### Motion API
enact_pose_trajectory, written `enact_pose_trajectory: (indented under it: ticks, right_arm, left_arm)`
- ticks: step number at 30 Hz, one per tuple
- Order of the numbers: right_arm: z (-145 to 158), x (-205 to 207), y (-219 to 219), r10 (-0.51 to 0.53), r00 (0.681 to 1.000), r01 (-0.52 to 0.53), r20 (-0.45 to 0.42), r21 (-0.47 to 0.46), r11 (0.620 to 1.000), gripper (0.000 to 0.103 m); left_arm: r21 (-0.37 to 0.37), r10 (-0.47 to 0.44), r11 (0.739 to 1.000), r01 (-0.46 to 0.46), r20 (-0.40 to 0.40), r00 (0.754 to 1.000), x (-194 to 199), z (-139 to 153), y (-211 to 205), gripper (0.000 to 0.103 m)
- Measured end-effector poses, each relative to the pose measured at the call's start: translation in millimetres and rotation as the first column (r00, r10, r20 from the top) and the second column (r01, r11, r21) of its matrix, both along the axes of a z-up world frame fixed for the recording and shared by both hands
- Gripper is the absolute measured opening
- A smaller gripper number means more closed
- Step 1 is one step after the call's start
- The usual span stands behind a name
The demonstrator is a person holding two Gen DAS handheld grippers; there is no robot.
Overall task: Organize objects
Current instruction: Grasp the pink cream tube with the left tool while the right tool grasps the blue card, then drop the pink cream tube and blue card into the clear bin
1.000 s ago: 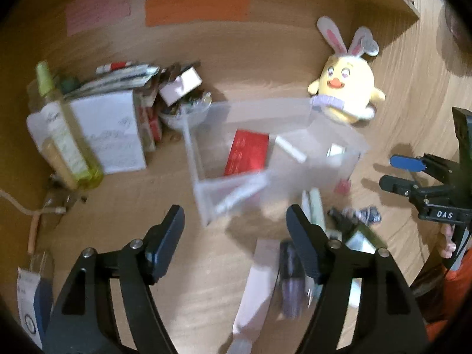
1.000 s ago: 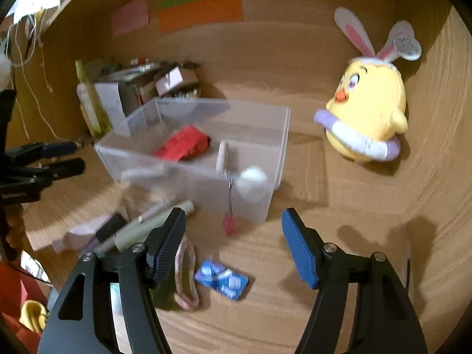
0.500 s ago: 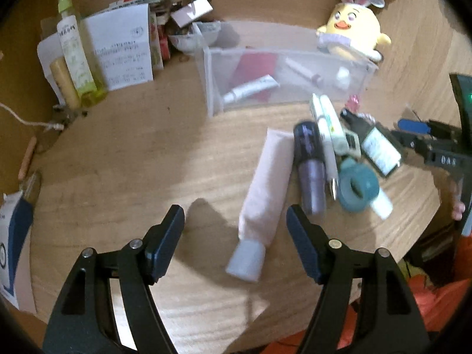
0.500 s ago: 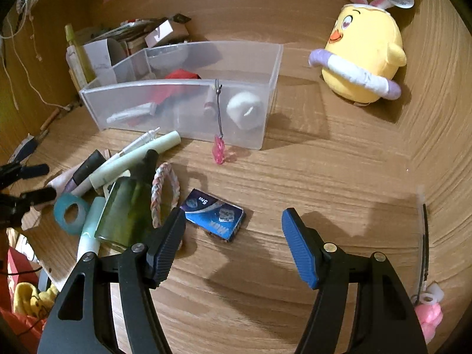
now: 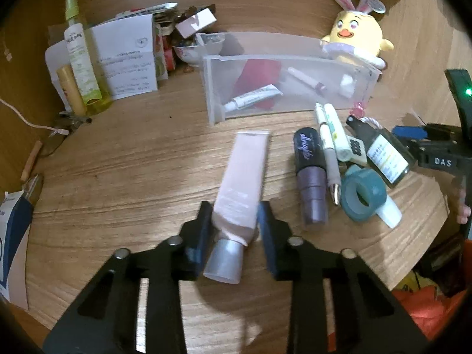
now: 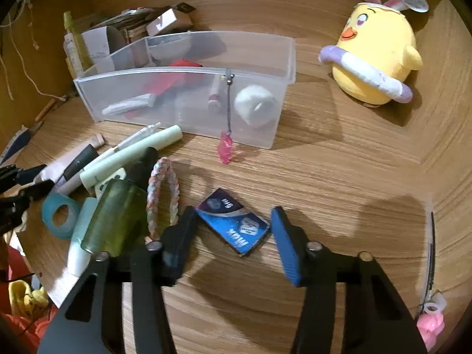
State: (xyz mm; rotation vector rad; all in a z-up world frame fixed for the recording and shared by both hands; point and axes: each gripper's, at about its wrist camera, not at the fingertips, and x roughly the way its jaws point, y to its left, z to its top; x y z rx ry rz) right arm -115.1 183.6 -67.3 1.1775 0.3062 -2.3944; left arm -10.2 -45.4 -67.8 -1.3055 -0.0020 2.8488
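Observation:
A clear plastic bin (image 5: 283, 59) (image 6: 283, 47) stands on the wooden table and holds a red packet, small tubes and a white roll. My left gripper (image 5: 234, 216) is shut on the lower end of a pale pink tube (image 5: 244, 177) lying on the table. My right gripper (image 6: 233, 227) is open around a small blue box (image 6: 233, 224), its fingers either side and apart from it. Loose items lie in front of the bin: a purple bottle (image 5: 311, 171), pens (image 5: 327, 135), a teal tape roll (image 5: 362, 197) (image 6: 59, 212), a green bottle (image 6: 115, 221) and a braided band (image 6: 162, 194).
A yellow plush chick (image 5: 354, 38) (image 6: 380, 59) sits right of the bin. Bottles, papers and boxes (image 5: 124, 56) crowd the back left. A pink charm (image 6: 225, 147) hangs from the bin's front. The table's front edge runs close to both grippers.
My left gripper moved down to the pink tube and closed on it. My right gripper lowered over the blue box and narrowed around it.

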Motion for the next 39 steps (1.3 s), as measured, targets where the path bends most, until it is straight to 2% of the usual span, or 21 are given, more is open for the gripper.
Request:
enact_pose_trajectory:
  ticks: [1, 2, 4, 10, 13, 24, 29, 39]
  right_arm:
    - [0.0, 0.7, 0.7, -0.006, 1.000, 0.006, -0.004, -0.001, 1.000, 0.037]
    - [0.0, 1.3, 0.9, -0.012, 1.000, 0.012, -0.012, 0.006, 1.000, 0.035]
    - [0.3, 2.5, 3.0, -0.017, 1.000, 0.017, -0.014, -0.001, 1.000, 0.028]
    - [2.8, 8.8, 9.2, -0.043, 0.999, 0.042, -0.029, -0.042, 0.998, 0.028]
    - [7.9, 13.5, 12.4, -0.054, 0.998, 0.051, -0.037, -0.068, 0.996, 0.027]
    - [39.4, 27.0, 29.6, -0.101, 0.990, 0.086, -0.100, -0.148, 0.985, 0.026]
    - [65.4, 33.1, 31.7, -0.106, 0.980, 0.073, -0.167, -0.194, 0.978, 0.026]
    - [106.0, 17.4, 7.5, -0.073, 0.959, 0.004, -0.273, -0.246, 0.969, 0.026]
  left_arm:
    - [0.002, 0.003, 1.000, -0.003, -0.003, 1.000, 0.4, -0.1, -0.8, 0.025]
    - [0.000, 0.007, 1.000, -0.007, -0.006, 1.000, 1.1, -0.1, -1.3, 0.022]
    - [0.002, 0.007, 1.000, -0.007, -0.009, 1.000, 3.2, 0.0, -1.6, 0.021]
    - [0.002, 0.014, 1.000, -0.014, -0.032, 0.999, 9.0, 6.4, -2.8, 0.014]
    - [0.008, 0.022, 1.000, -0.021, -0.049, 0.999, 12.5, 13.6, -3.8, 0.003]
    - [0.037, 0.043, 0.999, -0.038, -0.122, 0.992, 25.2, 44.1, -6.3, 0.003]
    - [0.059, 0.053, 0.997, -0.043, -0.183, 0.982, 26.2, 64.0, -9.5, 0.003]
    - [0.060, 0.030, 0.998, -0.014, -0.287, 0.957, -8.4, 102.7, -7.3, 0.003]
